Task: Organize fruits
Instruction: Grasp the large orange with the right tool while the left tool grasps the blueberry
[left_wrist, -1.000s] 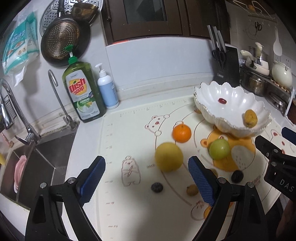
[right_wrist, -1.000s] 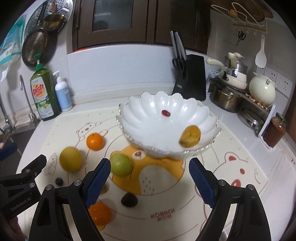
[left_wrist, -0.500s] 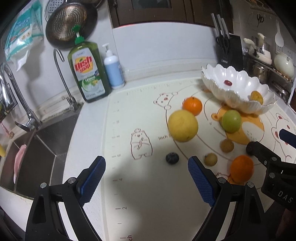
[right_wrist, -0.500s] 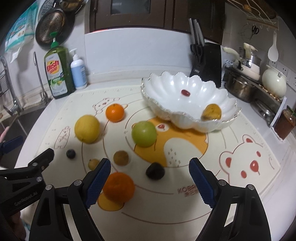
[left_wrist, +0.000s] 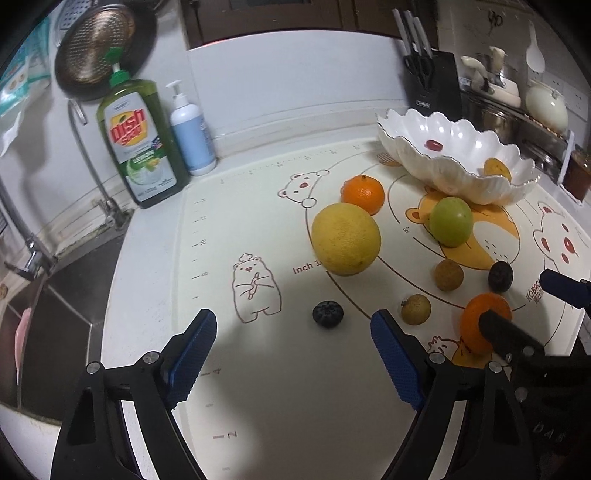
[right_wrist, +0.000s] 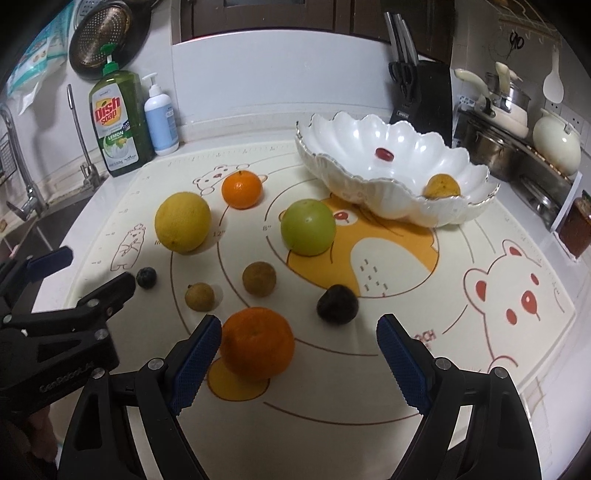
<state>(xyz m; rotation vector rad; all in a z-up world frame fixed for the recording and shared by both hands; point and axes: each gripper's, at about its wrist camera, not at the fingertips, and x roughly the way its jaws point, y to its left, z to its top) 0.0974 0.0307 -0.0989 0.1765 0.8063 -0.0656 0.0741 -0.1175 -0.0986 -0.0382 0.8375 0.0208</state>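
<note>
Left hand-held gripper (left_wrist: 293, 354): jaws wide and empty, and they've just narrowed a touch with nothing between them; the blueberry (left_wrist: 327, 314) sits on the mat just beyond, at twelve o'clock from the gap.
Right hand-held gripper (right_wrist: 299, 360): spread wide, gripping nothing; the near orange (right_wrist: 257, 344) lies inside the gap, hard by the left pad (right_wrist: 195, 360), contact unclear.
Fruit on the mat: lemon-yellow citrus (right_wrist: 182, 222) at ten o'clock, a second orange (right_wrist: 242, 189) behind it, green apple (right_wrist: 308, 227) at twelve, two brown longans (right_wrist: 259, 278) (right_wrist: 200, 296), a dark plum (right_wrist: 337, 304).
Bowl (right_wrist: 354, 147): scalloped white, at one o'clock on the baking mat (right_wrist: 406, 295) on the counter (right_wrist: 240, 142), holding a red date and one yellowish fruit.
Handling, near orange: firm and round but liable to roll; I'd centre it, then pinch across its widest part.
Handling, blueberry: tiny and soft, crushes easily; lightest squeeze only.
Bowl risk: looks ceramic and thin-rimmed, so lower fruit in, don't drop.
</note>
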